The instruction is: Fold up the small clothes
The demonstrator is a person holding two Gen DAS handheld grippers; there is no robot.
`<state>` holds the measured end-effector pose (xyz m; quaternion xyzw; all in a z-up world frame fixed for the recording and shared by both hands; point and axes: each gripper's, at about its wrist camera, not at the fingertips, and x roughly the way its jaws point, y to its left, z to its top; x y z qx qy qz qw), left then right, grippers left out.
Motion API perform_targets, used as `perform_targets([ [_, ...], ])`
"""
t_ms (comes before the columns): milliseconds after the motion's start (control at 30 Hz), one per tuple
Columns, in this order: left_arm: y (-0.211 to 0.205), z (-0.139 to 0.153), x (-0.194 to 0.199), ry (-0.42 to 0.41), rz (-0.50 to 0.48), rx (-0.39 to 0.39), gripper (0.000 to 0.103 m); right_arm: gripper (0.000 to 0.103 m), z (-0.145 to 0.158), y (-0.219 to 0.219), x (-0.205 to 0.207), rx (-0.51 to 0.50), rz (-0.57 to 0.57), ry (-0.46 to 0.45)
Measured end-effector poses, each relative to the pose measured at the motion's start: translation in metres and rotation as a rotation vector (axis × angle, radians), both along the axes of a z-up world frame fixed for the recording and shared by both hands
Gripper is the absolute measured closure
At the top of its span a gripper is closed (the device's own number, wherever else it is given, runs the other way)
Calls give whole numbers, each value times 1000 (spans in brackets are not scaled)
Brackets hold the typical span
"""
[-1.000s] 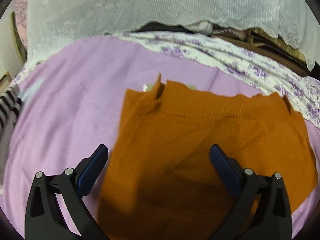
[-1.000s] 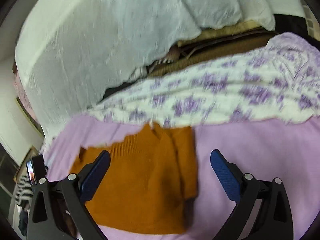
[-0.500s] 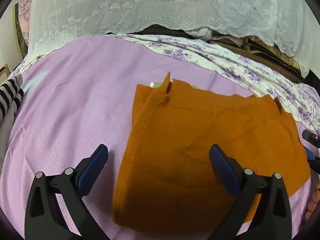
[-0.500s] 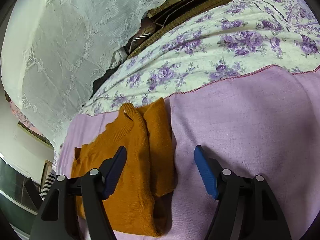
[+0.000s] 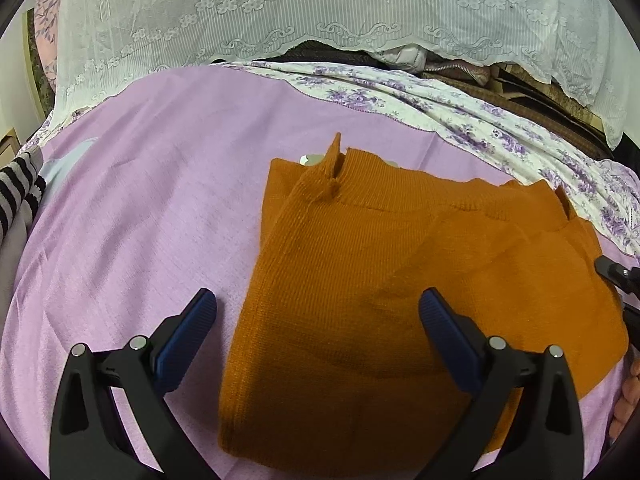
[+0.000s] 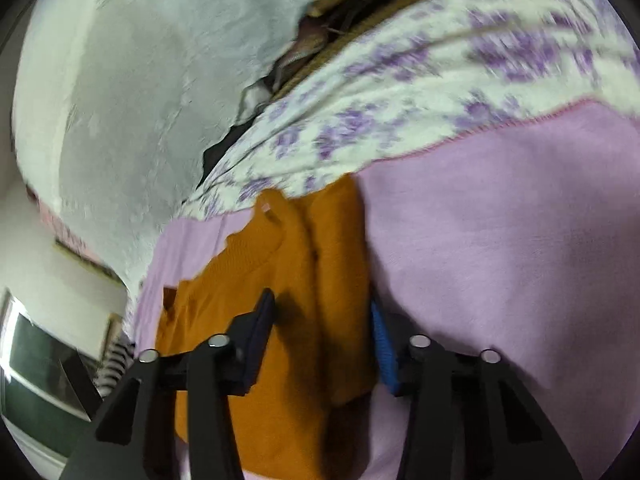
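Now mid-fold: orange sweater (image 5: 400,280) half-folded on bed (image 5: 140,200). Right gripper (image 6: 324,340) straddles its three-o'clock edge, not clenched. Left gripper (image 5: 316,320) spread wide, empty. Next: pinch edge, fold toward nine o'clock.

Orange sweater (image 5: 400,280) on lilac bedspread (image 5: 160,200).

Home bedroom, lilac bedsheet (image 5: 160,184), floral quilt (image 5: 480,120), lace cover (image 5: 320,12)

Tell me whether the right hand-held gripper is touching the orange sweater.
Cannot tell. In the blurred right wrist view the right hand-held gripper straddles the folded edge of the orange sweater, jaws partly closed, but no plain contact or gap shows.
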<state>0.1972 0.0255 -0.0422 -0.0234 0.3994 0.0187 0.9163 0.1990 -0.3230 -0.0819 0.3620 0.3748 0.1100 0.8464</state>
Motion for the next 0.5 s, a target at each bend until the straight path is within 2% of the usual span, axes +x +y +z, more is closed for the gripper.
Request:
perform_targets([
  [200,-1,2,-1,-11,12,16,4,59,13,31,-5,-127,87,-43],
  [267,-7,10,-4,-50,3,41,4,62,16,32,-6,-119,88,-58],
  [367,-24,15,-2,-80,-23,96,4,67,9,24,-1,-82,70,-29],
  [433,-34,5,7,-39,-32,158,4,67,7,23,0,-70,70,-22],
  [500,-32,0,12,-6,-36,144,4,68,8,24,0,-103,68,-29],
])
